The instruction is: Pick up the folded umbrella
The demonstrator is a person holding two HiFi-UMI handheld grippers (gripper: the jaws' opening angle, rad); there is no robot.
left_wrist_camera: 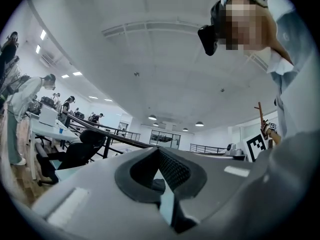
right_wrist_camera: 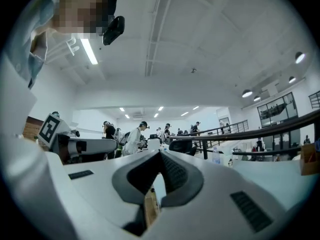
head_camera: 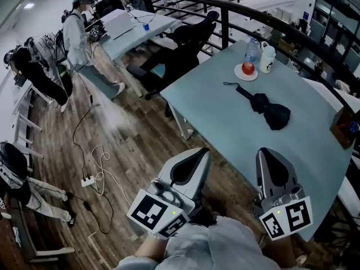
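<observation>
The folded black umbrella (head_camera: pixel 265 109) lies on the pale blue table (head_camera: pixel 225 131), its strap end pointing toward the far left. In the head view both grippers are at the near side, well short of the umbrella. My left gripper (head_camera: pixel 203 150) hovers at the table's near-left edge, jaws together and empty. My right gripper (head_camera: pixel 264 151) is over the near part of the table, jaws together with nothing in them. The left gripper view (left_wrist_camera: pixel 159 149) and the right gripper view (right_wrist_camera: pixel 160 152) show closed tips pointing level across the room; the umbrella is hidden in both.
Beyond the umbrella stand a plate (head_camera: pixel 246 75) with a red apple (head_camera: pixel 248 68), a water bottle (head_camera: pixel 252 49) and a white jar (head_camera: pixel 268 58). A wooden box (head_camera: pixel 344 127) sits at the right edge. A dark railing (head_camera: pixel 264 18) curves behind; an office chair (head_camera: pixel 183 46) stands left of the table.
</observation>
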